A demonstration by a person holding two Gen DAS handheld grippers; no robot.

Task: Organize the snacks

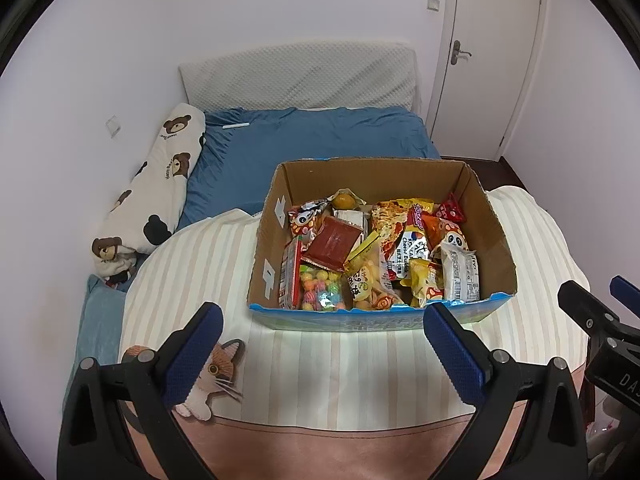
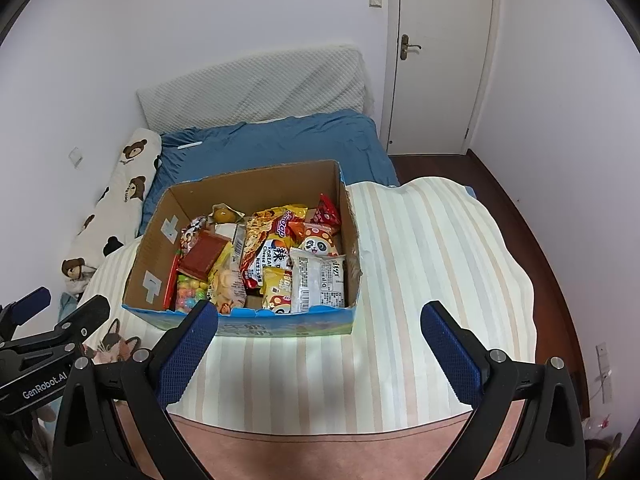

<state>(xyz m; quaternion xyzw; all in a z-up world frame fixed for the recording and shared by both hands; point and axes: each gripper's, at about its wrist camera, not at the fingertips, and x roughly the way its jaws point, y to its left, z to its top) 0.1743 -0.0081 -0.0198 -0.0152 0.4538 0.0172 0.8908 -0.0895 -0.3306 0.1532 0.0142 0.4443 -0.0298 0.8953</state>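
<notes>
An open brown cardboard box with a blue printed front edge (image 1: 496,236) sits on a cream striped blanket (image 1: 200,264) spread over a bed; blue bedsheet (image 1: 320,136) shows beyond it. The box's long axis runs left-right across the left wrist view, its blue edge facing the cameras. In the right wrist view the same box (image 2: 156,252) appears skewed, its far right corner pointing toward the white door (image 2: 440,60).

Contents: mixed snack packets lying flat and overlapping. A dark red square packet (image 1: 334,246) lies tilted on top, left of centre. A clear bag of coloured candy balls (image 1: 320,288) sits at the near-left side. A white wrapped packet with black print (image 1: 460,272) lies at the near-right, its long axis running front to back. A panda-print orange packet (image 1: 450,236) lies just behind it.

Left tool (image 1: 322,344): blue-padded fingers set wide apart, holding nothing, near the box's front edge and short of it. Right tool (image 2: 320,344): likewise wide and holding nothing; its left finger overlaps the box's near edge in view, contact cannot be told.

A bear-print white bolster (image 1: 160,184) lies along the wall.
</notes>
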